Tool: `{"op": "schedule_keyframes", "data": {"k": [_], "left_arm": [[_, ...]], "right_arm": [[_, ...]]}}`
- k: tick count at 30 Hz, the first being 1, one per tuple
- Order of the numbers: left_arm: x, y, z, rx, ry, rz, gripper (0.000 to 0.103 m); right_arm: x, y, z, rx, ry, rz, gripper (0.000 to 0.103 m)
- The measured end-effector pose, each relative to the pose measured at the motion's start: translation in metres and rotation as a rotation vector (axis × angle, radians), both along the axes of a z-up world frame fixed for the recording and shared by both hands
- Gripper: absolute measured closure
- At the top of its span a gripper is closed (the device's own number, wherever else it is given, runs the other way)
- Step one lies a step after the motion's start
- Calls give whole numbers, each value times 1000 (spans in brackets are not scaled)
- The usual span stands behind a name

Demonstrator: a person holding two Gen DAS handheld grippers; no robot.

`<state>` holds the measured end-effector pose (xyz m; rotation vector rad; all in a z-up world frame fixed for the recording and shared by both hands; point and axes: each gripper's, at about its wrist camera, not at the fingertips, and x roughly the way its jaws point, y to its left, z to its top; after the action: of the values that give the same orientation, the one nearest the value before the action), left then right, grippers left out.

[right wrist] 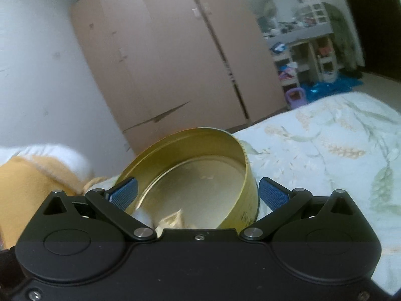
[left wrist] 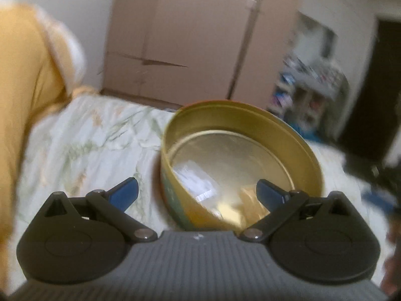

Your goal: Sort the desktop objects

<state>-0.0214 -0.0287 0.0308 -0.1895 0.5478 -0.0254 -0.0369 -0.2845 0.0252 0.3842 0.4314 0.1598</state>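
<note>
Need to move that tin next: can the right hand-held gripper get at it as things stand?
Probably yes: the right hand-held gripper is open, the tin's wall sits between its fingers, nothing blocking.

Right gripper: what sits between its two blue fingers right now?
The round gold tin, open and tilted toward the camera, fills the gap of the right gripper. Pale scraps lie at its bottom. This shows in the right wrist view.

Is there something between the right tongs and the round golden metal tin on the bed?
Nothing visible. The right tongs are open directly at the round golden metal tin, its rim between the blue fingers. Only pale scraps lie inside the tin.
</note>
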Motion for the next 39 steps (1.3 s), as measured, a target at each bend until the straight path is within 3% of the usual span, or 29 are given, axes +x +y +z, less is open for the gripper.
{"op": "schedule_keyframes", "data": {"k": [2,4,8,10,14,17,20,22,23,25,27,30,33,35,39], "left_arm": [[-19,1,13,38,38,-26,0],[-29,9,13,26,133,-21,0],[-38,32,-4,0,294,67,0],[-42,39,-4,-26,249,15,0],[-57,49,-10,-85,119,-89,0],[-59,45,-23,-61,140,-194,0],[-55,36,-33,65,201,-218,0],[-53,36,-36,37,223,-269,0],[-52,36,-38,4,233,-295,0],[-49,29,-42,-14,256,-336,0],[-53,14,-47,17,265,-384,0],[-51,-11,-61,87,334,-457,0],[-52,-26,-65,157,339,-491,0],[-49,-20,-65,122,335,-464,0],[-45,-12,-71,86,352,-458,0]], "right_arm": [[-17,-3,10,-18,74,21,0],[-32,-6,15,-43,173,67,0],[-47,0,10,-164,302,98,0],[-45,10,8,-219,364,103,0],[-44,35,9,-238,346,131,0],[-36,62,-7,-245,418,199,0],[-46,99,-20,-507,481,297,0],[-58,112,-23,-687,436,372,0],[-63,112,-24,-720,415,410,0],[-67,104,-28,-681,377,481,0],[-66,93,-35,-614,361,539,4],[-63,78,-52,-597,406,554,27],[-60,66,-59,-579,442,558,27],[-56,61,-63,-529,453,579,27],[-56,64,-75,-533,482,621,28]]}}
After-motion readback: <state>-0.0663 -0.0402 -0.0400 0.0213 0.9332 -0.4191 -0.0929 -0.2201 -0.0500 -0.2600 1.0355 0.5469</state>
